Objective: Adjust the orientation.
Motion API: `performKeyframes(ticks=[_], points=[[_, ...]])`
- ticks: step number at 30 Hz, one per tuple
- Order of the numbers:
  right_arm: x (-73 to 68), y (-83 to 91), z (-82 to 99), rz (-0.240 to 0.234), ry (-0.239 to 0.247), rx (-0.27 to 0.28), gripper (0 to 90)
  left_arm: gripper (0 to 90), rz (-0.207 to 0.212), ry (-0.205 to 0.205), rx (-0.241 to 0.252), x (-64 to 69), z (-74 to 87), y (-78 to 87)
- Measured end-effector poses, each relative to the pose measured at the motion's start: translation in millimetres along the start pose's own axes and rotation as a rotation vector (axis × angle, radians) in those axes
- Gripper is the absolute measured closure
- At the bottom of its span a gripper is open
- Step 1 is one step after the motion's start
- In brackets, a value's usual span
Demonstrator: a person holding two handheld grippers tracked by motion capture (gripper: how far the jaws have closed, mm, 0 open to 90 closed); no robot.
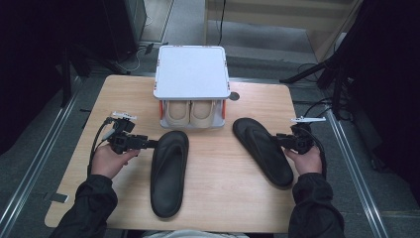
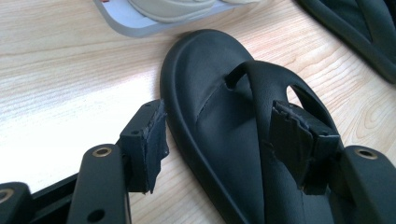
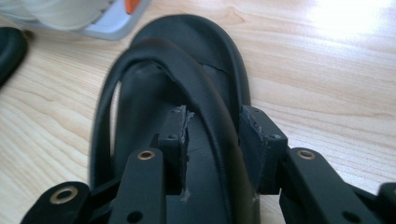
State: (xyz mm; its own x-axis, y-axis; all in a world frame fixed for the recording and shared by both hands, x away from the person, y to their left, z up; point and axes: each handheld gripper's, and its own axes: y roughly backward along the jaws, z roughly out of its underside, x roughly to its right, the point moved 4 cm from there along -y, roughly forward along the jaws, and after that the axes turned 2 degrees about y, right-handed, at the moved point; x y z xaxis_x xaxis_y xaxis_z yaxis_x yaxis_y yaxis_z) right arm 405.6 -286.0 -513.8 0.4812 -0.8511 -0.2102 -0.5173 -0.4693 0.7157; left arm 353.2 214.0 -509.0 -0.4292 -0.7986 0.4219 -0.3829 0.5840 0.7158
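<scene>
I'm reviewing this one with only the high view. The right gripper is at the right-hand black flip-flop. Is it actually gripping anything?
Observer: No. In the right gripper view, the right gripper has its jaws open on either side of the right strap of the right flip-flop, and the pads aren't pressing on it.
Operator: And the left one?
Observer: The left gripper is open too. One pad is outside the rim of the left flip-flop, and the other is over by the left strap.
Operator: Are the pads in good condition?
Observer: The left gripper's pads look frayed at the edges.
</scene>
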Motion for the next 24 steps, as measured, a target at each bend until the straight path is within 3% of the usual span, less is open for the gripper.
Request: performKeyframes(ticks=[11,24], points=[[1.7,-21.0,0.9,0.015,0.017,-0.065,64.7,37.2,-0.006,0.008,-0.002,-2.6,4.4,2.3],[5.2,-23.9,-2.4,0.002,-0.01,-0.068,72.5,37.2,-0.012,0.014,0.013,-4.0,6.6,5.9]])
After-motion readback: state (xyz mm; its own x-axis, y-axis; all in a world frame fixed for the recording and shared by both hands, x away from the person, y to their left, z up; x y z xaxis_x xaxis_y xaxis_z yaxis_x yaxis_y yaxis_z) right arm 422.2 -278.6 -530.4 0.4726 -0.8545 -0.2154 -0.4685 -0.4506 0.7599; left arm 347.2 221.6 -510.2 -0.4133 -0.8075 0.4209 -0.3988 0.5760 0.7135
